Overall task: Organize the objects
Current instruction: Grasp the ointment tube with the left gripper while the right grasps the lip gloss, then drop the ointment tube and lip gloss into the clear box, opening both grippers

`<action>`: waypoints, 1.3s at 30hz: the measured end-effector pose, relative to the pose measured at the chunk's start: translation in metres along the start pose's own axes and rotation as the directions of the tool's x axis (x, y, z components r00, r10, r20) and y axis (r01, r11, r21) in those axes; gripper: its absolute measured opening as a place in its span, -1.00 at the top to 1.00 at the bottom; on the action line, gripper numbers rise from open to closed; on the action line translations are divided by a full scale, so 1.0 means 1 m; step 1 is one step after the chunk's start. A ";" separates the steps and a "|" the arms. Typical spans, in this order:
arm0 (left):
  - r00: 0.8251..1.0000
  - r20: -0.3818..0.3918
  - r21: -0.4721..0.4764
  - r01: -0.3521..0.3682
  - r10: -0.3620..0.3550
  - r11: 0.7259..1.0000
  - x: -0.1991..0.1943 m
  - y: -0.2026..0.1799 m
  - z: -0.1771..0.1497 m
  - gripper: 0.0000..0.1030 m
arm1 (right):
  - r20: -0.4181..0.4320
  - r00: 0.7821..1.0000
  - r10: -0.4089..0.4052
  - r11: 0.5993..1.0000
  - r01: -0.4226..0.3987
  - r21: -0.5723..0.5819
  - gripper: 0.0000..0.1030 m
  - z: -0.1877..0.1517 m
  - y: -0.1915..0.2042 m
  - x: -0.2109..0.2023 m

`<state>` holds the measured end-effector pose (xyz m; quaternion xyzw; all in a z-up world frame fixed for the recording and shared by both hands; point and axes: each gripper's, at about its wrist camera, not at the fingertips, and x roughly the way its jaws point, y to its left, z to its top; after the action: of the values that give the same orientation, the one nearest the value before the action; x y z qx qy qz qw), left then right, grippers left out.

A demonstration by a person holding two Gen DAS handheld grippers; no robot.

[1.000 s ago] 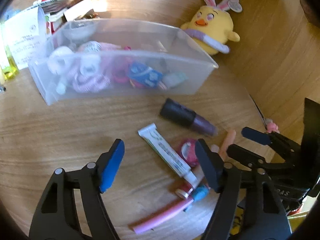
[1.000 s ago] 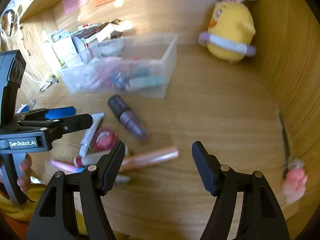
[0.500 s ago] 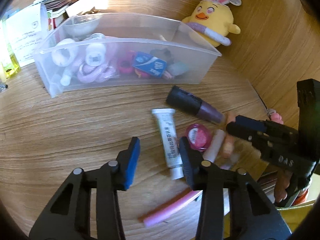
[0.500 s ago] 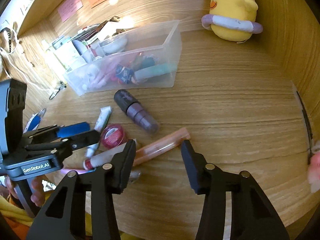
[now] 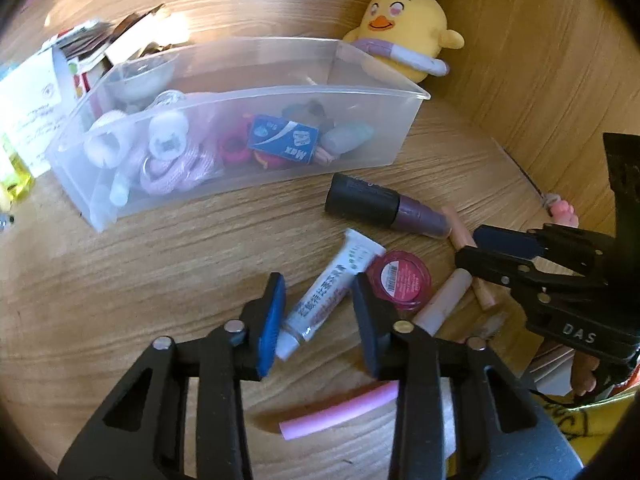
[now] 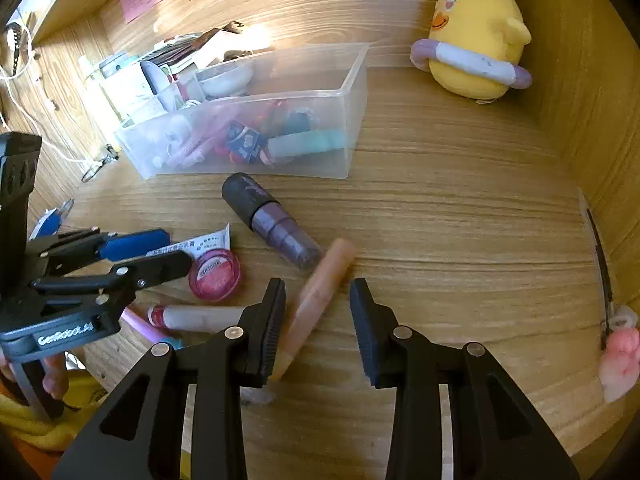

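Loose cosmetics lie on the wooden desk in front of a clear plastic bin (image 5: 280, 92) full of small items. My left gripper (image 5: 318, 304) straddles a white tube (image 5: 332, 292). Its jaws are closing; the tube's cap end lies against the blue left pad, with a gap on the other side. My right gripper (image 6: 318, 304) straddles a peach tube (image 6: 320, 292). Its jaws are closing too; the tube lies beside the left finger and clear of the right one. A dark purple bottle (image 5: 384, 206), a pink round jar (image 5: 400, 280) and a cream tube (image 5: 444, 300) lie between the grippers.
A pink stick (image 5: 340, 414) lies near the desk's front edge. A yellow plush chick (image 5: 404, 36) sits in the back right corner against the wooden wall. Boxes and papers (image 5: 36, 96) crowd the back left. A small pink charm (image 6: 618, 356) hangs at the right.
Both pairs of jaws have narrowed a lot. The left gripper came over the white tube and the right one over the peach tube, which has swung to point away from me.
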<state>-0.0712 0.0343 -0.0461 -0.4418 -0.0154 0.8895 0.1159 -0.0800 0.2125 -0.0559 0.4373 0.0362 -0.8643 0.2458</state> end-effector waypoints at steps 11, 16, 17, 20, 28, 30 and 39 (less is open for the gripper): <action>0.999 0.025 0.006 -0.020 0.020 1.000 -0.003 0.006 -0.001 0.70 | 0.034 0.998 -0.058 0.998 0.057 0.012 0.73 0.000 -0.009 -0.001; 0.998 0.061 -0.025 -0.008 0.009 1.000 -0.015 0.014 0.007 0.70 | 0.082 0.995 -0.061 0.998 0.059 0.025 0.73 0.007 -0.012 -0.017; 0.997 0.076 -0.031 -0.005 0.007 1.000 -0.020 0.016 0.010 0.70 | 0.101 0.993 -0.064 0.998 0.063 0.015 0.73 0.011 -0.011 -0.023; 0.993 0.116 -0.037 -0.003 0.007 0.999 -0.033 0.019 0.019 0.70 | 0.145 0.987 -0.073 0.997 0.076 -0.011 0.73 0.023 -0.006 -0.037; 0.970 0.239 -0.045 -0.024 0.034 0.999 -0.076 0.033 0.049 0.70 | 0.252 0.968 -0.013 0.998 0.026 -0.049 0.73 0.066 0.002 -0.056; 0.965 0.256 -0.050 -0.038 0.050 0.998 -0.081 0.039 0.057 0.70 | 0.272 0.962 0.003 0.998 0.016 -0.068 0.73 0.078 0.006 -0.056; 0.966 0.253 -0.106 -0.033 0.059 0.994 -0.075 0.066 0.081 0.70 | 0.263 0.962 0.077 0.991 -0.046 -0.122 0.73 0.116 0.022 -0.030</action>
<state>-0.1042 -0.0400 0.0540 -0.3288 -0.0650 0.9396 0.0698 -0.1412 0.1730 0.0419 0.3029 0.0390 -0.9038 0.2999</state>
